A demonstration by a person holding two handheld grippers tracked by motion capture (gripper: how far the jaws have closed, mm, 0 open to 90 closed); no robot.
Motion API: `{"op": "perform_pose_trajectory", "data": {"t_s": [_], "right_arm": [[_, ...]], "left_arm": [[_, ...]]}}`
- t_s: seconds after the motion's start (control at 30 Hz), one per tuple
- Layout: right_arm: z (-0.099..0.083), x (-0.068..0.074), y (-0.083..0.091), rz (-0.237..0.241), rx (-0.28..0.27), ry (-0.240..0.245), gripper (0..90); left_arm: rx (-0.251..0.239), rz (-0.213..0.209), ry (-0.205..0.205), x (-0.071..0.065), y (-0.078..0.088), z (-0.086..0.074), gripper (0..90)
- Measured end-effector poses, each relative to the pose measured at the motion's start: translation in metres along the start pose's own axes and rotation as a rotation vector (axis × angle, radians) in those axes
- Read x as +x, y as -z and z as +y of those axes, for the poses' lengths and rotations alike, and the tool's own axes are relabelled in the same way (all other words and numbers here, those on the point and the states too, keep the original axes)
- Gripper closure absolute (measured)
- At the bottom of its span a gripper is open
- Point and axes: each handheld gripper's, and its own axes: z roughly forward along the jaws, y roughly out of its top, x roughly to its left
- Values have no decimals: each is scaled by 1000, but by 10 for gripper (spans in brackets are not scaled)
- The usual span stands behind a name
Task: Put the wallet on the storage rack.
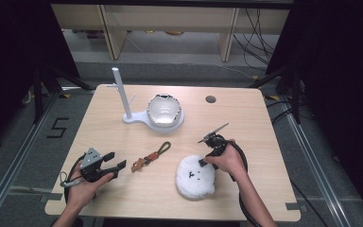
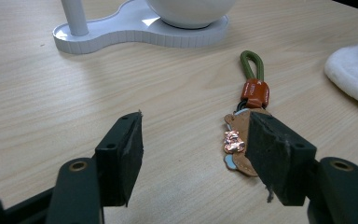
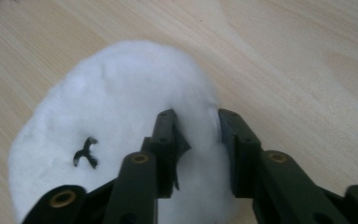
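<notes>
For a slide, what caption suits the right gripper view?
Right gripper pinching the edge of a fluffy white round plush on the pale wooden table.

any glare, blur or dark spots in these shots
High view: even light on the table, black surroundings, a bright sheen on the domed white case. Left gripper view: the keychain is sharp, the near jaws of the left hand-held gripper slightly soft. Right gripper view: the white plush is washed out, its fur detail lost, where the right hand-held gripper pinches it.
</notes>
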Motion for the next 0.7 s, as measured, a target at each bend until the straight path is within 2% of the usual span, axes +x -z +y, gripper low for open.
{"op": "perform_pose_trajectory", "data": {"t_s": [0.07, 0.1, 0.2, 0.23, 0.33, 0.37, 0.4, 0.47, 0.53, 0.57, 0.7], "right_arm": [[-1, -1, 1, 7, -30, 25, 773], [-2, -1, 2, -12, -29, 28, 784], [-5, 2, 6, 4, -70, 19, 806], [-7, 3, 8, -8, -79, 18, 809], [-12, 6, 16, -3, -147, 13, 818], [-15, 8, 20, -2, -156, -4, 819], [-16, 9, 23, -21, -180, 2, 821], [-19, 11, 31, -1, -227, 13, 824], [-22, 12, 38, -25, -254, 12, 825], [-22, 11, 40, -31, -283, 31, 826], [-24, 12, 50, -49, -350, 7, 829]], "left_arm": [[1, 0, 0, 0, 0, 0, 360], [-6, -8, 1, 0, -1, 0, 360], [-5, -5, 2, 0, -1, -1, 360], [1, 0, 1, 0, 0, 0, 360], [1, 1, 1, 0, 0, 0, 360], [0, 1, 1, 0, 0, 0, 360], [0, 1, 1, 0, 0, 0, 360], [0, 1, 2, 0, 0, 0, 360], [-1, 1, 1, 0, 0, 0, 360], [-1, 0, 1, 0, 0, 0, 360], [-1, 2, 2, 0, 0, -1, 360]]}}
